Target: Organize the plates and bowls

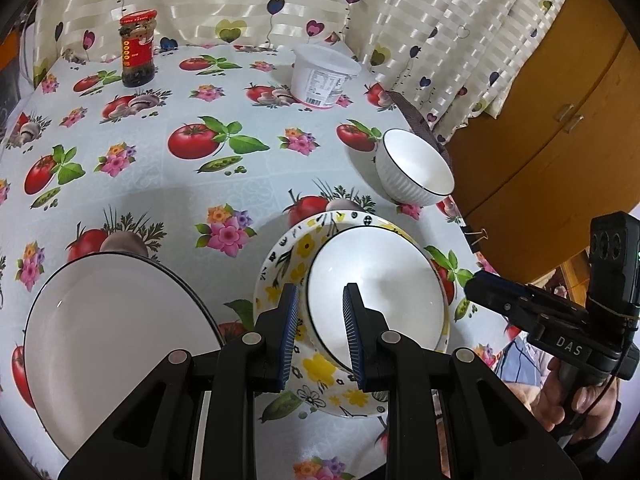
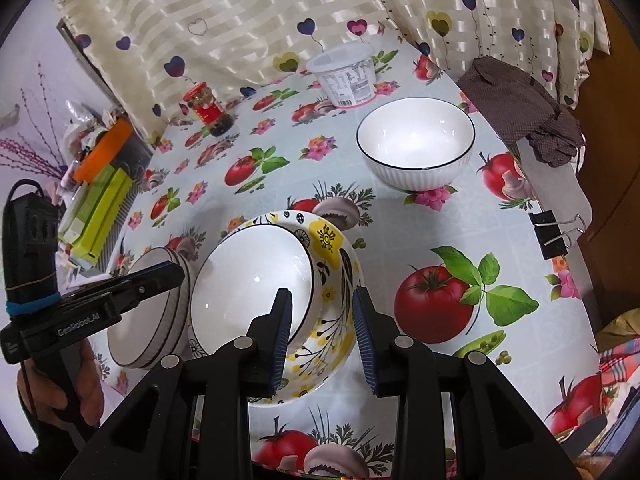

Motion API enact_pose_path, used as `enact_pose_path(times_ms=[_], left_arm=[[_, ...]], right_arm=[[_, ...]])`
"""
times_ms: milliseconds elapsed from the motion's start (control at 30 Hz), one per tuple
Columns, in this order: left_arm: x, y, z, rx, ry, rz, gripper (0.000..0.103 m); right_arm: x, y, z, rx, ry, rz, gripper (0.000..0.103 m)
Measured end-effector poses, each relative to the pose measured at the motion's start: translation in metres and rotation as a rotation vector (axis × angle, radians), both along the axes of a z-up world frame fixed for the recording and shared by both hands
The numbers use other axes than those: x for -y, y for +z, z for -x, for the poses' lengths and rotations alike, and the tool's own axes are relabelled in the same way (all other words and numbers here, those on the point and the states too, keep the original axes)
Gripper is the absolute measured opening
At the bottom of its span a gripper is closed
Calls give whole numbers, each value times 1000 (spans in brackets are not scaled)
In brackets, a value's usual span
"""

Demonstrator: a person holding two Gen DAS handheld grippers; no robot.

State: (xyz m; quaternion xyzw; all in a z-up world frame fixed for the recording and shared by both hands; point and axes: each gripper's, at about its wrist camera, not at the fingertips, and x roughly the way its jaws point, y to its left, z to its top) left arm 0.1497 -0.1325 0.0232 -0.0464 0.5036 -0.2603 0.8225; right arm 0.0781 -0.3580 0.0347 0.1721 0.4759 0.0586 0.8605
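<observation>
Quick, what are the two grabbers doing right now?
Left gripper: jaws open around the white bowl's near rim, not clamped.
Right gripper: jaws open around the flowered bowl's rim, not clamped.

In the left wrist view, white letters "DAS" stand on the black body of the right claw (image 1: 486, 286), at about four o'clock. In the right wrist view, "GenRobot.AI" runs along the black body of the left claw (image 2: 168, 276), at about eight o'clock. The white tub (image 1: 325, 76) at twelve o'clock and the red-lidded jar (image 1: 138, 49) at eleven o'clock carry printed labels, too small to read.
</observation>
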Motion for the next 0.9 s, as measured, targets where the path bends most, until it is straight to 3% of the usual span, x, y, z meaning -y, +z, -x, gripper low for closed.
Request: enact_pose_path(times_ms=[367, 533, 900], left_arm=[[-13, -18, -16, -29, 67, -36, 24], [-9, -29, -22, -57, 64, -48, 24], [-1, -31, -25, -65, 48, -46, 24]], right_arm=[[7, -30, -6, -70, -7, -4, 30], [4, -47, -11, -104, -1, 9, 9], [9, -48, -10, -107, -6, -9, 9]])
